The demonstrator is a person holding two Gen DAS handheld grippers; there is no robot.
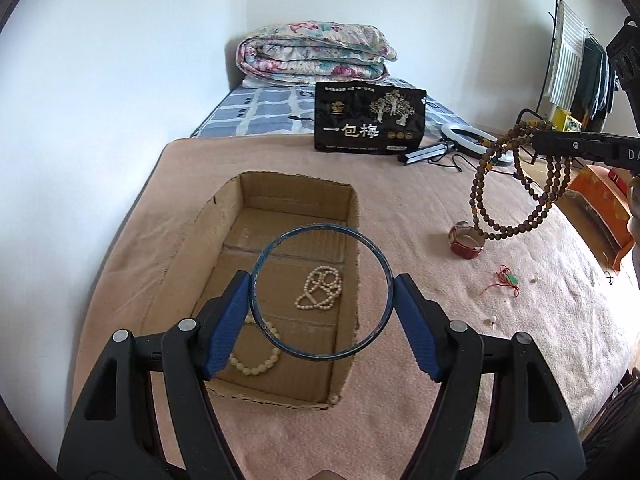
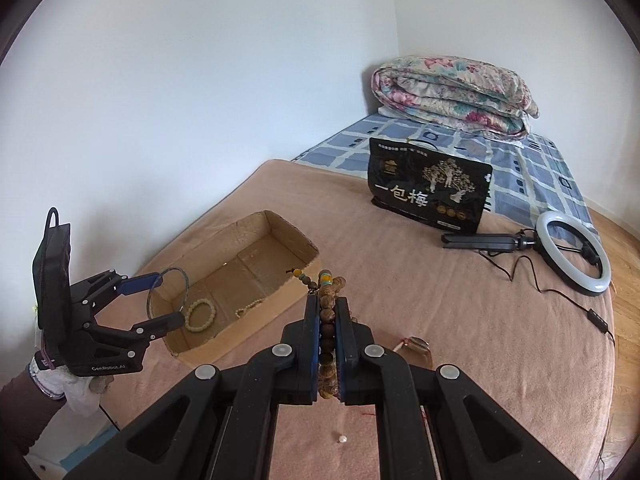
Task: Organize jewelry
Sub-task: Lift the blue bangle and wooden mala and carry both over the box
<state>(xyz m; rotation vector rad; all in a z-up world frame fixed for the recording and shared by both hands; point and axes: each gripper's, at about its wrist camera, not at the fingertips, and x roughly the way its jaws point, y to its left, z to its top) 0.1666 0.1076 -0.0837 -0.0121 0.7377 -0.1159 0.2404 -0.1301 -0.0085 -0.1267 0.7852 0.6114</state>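
- The left gripper (image 1: 322,300) fingers are gripping a blue bangle (image 1: 320,292) across its width, above the cardboard box (image 1: 180,264) on the bed.
- The right gripper (image 2: 328,320) fingers are pinching brown prayer beads (image 2: 326,312), dangling right of the box.
- A cream bracelet (image 2: 200,314) and pearl strand (image 1: 320,292) are lying inside.

Left wrist view close above the cardboard box (image 1: 280,280), right wrist view from beside, angled down, both sharing box and bed (image 2: 460,320)

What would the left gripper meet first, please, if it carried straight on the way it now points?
Probably the floor of the cardboard box, near the pearl necklace. The left gripper, shut on the blue bangle, points down into the open box, with nothing else in between; exact depth is unclear.
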